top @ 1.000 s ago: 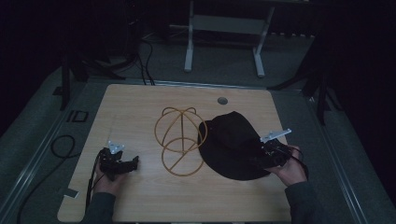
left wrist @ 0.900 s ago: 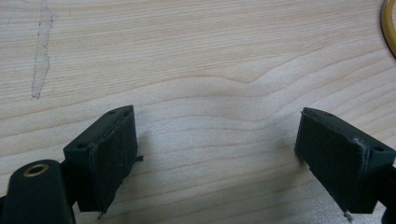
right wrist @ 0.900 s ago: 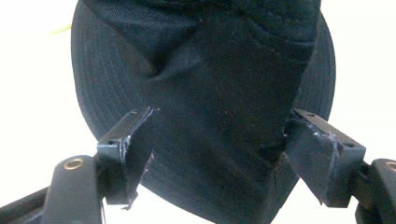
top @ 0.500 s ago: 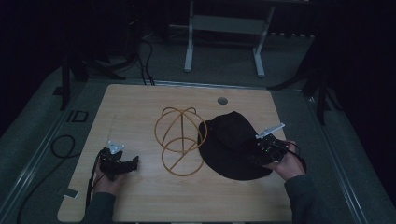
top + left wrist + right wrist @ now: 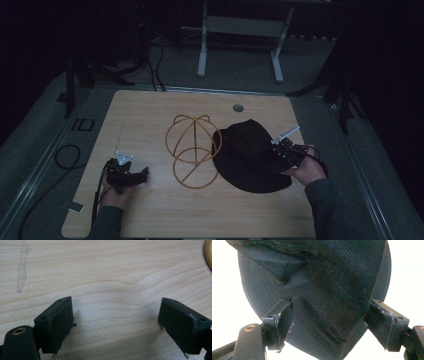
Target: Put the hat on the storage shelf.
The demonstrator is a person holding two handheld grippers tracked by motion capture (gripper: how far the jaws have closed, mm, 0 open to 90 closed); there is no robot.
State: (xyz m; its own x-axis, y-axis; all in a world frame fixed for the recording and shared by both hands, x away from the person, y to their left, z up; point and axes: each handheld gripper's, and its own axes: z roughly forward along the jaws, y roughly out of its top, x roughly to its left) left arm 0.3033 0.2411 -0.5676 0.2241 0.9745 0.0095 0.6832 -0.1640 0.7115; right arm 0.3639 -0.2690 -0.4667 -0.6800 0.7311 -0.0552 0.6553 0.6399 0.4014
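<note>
A pale wood-grain surface [image 5: 150, 120] stands in a dim room, with grey carpet around it, loose cables on the floor at the left and a white metal frame [image 5: 240, 30] behind it. A small round grommet hole [image 5: 238, 107] sits near the far edge. On the surface's middle stands a golden wire hat frame [image 5: 192, 157], and just beside it to the right lies a black bucket hat [image 5: 247, 155], its brim spread flat. The right hand-held gripper [image 5: 329, 327] is at the hat's right edge, jaws spread wide on either side of the dark fabric without clamping it. The left hand-held gripper [image 5: 116, 322] rests low over bare wood near the left front, jaws wide apart and holding nothing.
</note>
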